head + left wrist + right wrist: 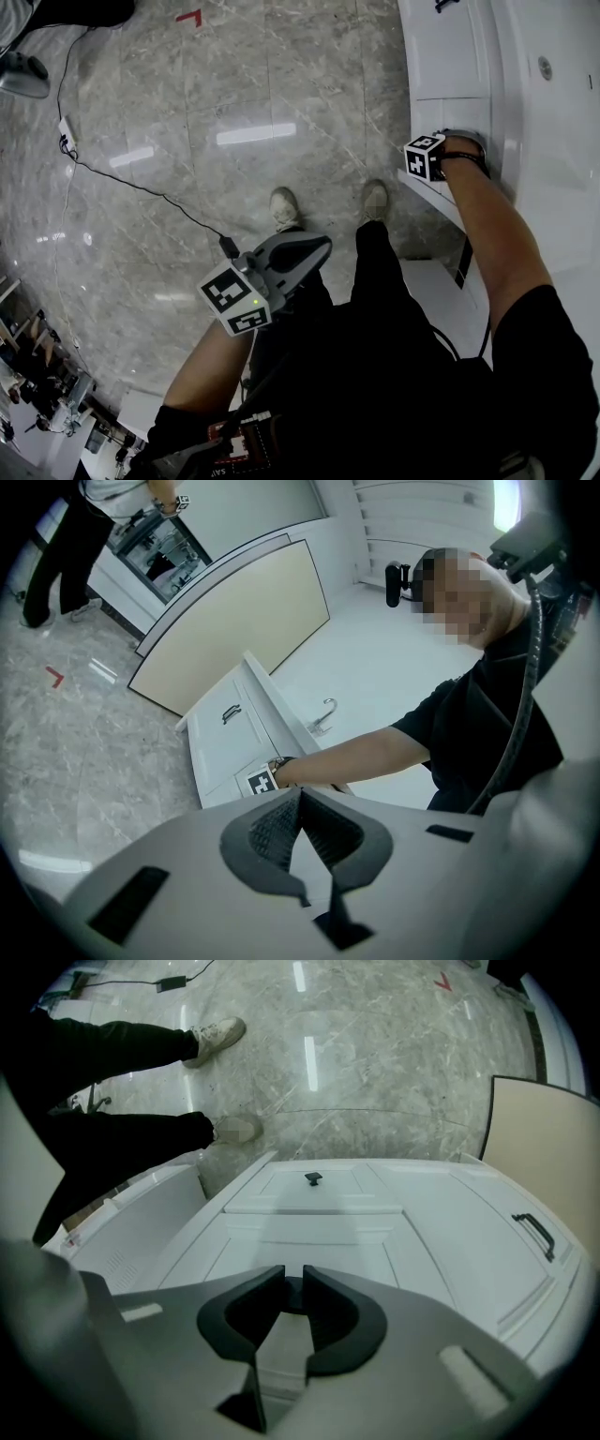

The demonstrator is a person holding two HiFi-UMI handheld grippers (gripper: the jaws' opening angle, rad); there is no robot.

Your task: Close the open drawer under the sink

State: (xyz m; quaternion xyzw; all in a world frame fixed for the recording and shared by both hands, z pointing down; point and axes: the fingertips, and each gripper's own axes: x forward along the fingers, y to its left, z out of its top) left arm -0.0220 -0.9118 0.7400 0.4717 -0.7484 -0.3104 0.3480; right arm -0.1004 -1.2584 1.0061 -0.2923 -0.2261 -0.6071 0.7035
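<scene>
The white cabinet [445,56] under the sink runs along the right of the head view. One drawer front [314,1241] stands out a little from the face around it. My right gripper [292,1283] reaches down onto this front, and its jaws are shut on the drawer's small dark knob [292,1295]. In the head view its marker cube [424,157] sits against the cabinet. My left gripper [314,248] hangs in mid-air over the floor, away from the cabinet. Its jaws are shut with nothing between them [300,794].
Further down the face sits a second knob [313,1178], and a black bar handle [539,1235] is on the door beside it. A white box-like unit [433,292] stands on the floor by my legs. A black cable [122,178] crosses the marble floor. Another person [56,555] stands far off.
</scene>
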